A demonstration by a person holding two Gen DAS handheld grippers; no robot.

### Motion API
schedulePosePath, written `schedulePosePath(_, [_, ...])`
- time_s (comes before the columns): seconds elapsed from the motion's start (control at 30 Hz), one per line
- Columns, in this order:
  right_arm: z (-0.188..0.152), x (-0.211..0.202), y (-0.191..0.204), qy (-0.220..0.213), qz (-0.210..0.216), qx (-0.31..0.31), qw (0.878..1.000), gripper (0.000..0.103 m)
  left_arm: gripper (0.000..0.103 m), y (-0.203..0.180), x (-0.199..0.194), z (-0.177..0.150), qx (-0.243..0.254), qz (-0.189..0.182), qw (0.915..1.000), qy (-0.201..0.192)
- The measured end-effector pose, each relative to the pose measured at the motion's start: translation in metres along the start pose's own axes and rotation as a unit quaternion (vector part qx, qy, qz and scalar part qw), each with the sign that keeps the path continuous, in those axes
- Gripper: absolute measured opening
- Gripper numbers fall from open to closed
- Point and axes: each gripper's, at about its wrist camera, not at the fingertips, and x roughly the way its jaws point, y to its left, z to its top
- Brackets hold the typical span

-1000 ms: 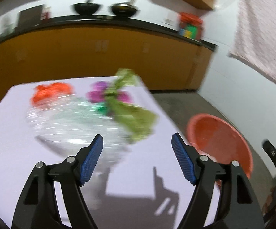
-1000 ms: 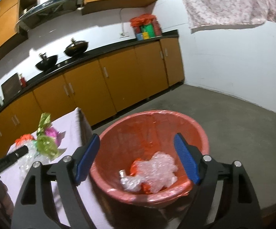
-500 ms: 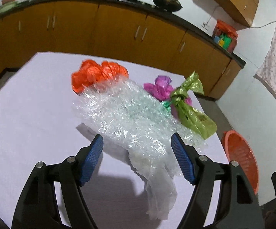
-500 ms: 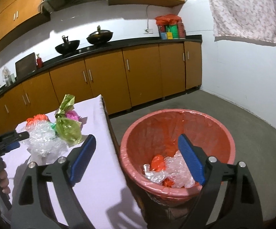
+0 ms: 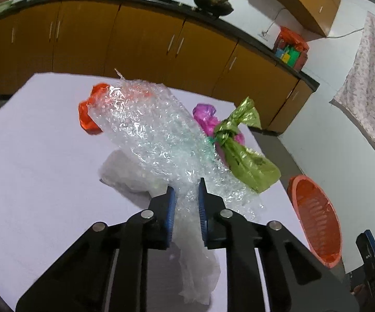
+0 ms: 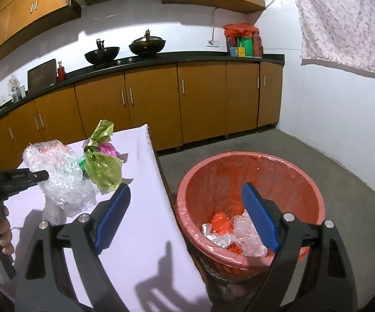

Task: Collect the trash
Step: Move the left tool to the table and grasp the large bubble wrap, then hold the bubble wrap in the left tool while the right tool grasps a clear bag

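The left gripper [image 5: 186, 195] has just closed its jaws and pinches the bubble wrap [image 5: 159, 140] on the lilac table [image 5: 31, 171]. The right gripper [image 6: 185, 197] is spread wide and empty, near the red bin [image 6: 304, 182]. Behind the wrap lie a green bag [image 5: 247, 163], a pink bag [image 5: 205, 118] and an orange bag [image 5: 88, 119].

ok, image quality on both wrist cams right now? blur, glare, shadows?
Left wrist: sharp, strong fisheye bending the counter; glare sparkles on the bubble wrap pinched in the left gripper. Right wrist: sharp; hard gripper shadows on the table, the open right gripper above them; bright wall patch behind the woks; dark corners in both.
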Motion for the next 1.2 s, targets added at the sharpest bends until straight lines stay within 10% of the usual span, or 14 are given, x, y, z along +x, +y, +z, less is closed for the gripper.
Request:
schedulePosePath(0.43, [0.006, 0.002, 0.045, 0.0, 0.052, -0.03, 0.998, 0.086, 0.015, 0.04, -0.068, 0.018, 0.008, 0.066, 0.9929, -0.098])
schedulePosePath(0.83, [-0.001, 0.037, 0.136, 0.07, 0.169, -0.076, 0.98, 0.057, 0.015, 0.104, -0.094, 0.008, -0.02, 0.142, 0.9844, -0.102])
schedulePosePath(1.2, [-0.014, 0.078, 0.19, 0.131, 0.204, -0.1, 0.965, 0.056, 0.015, 0.132, -0.096, 0.002, -0.035, 0.161, 0.9817, -0.095])
